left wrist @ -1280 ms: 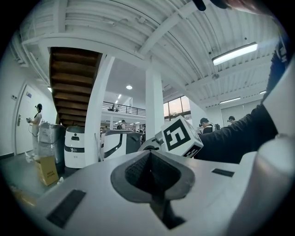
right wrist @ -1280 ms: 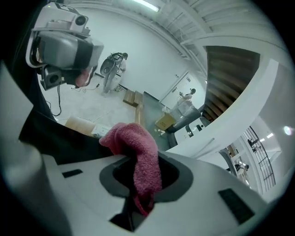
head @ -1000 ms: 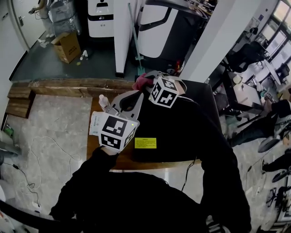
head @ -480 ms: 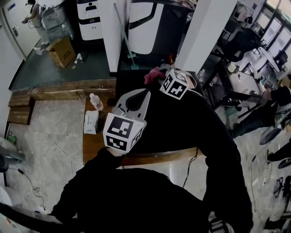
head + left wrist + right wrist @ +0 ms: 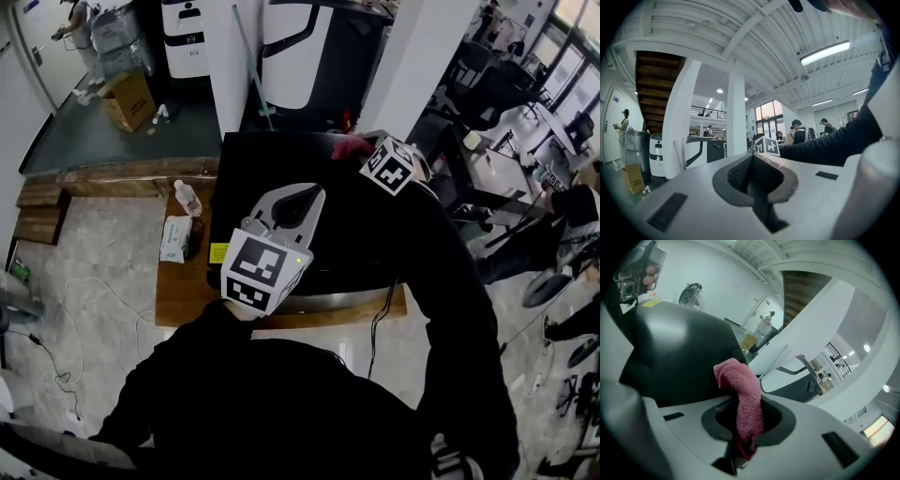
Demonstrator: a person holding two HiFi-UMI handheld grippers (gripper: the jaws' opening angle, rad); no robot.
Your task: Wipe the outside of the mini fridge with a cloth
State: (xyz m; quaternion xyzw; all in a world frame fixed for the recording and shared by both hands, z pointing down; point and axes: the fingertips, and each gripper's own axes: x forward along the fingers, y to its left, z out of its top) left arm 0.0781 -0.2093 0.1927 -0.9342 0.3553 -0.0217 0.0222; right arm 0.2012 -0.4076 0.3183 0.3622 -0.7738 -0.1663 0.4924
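The right gripper (image 5: 742, 430) pinches a pink cloth (image 5: 743, 392) between its fingers, at the far right edge of the black fridge (image 5: 281, 164) top. The left gripper (image 5: 753, 161), fingers closed together and empty, hangs above the fridge's near left. The fridge stands on a wooden bench (image 5: 178, 295).

In the head view, pale marble floor (image 5: 103, 262) is spreading at nine o'clock. A cardboard box (image 5: 129, 98) is sitting at eleven o'clock on dark flooring (image 5: 94, 141). A white pillar (image 5: 412, 66) is rising at one o'clock. In the left gripper view, a strip light (image 5: 825, 52) is glowing at two o'clock.
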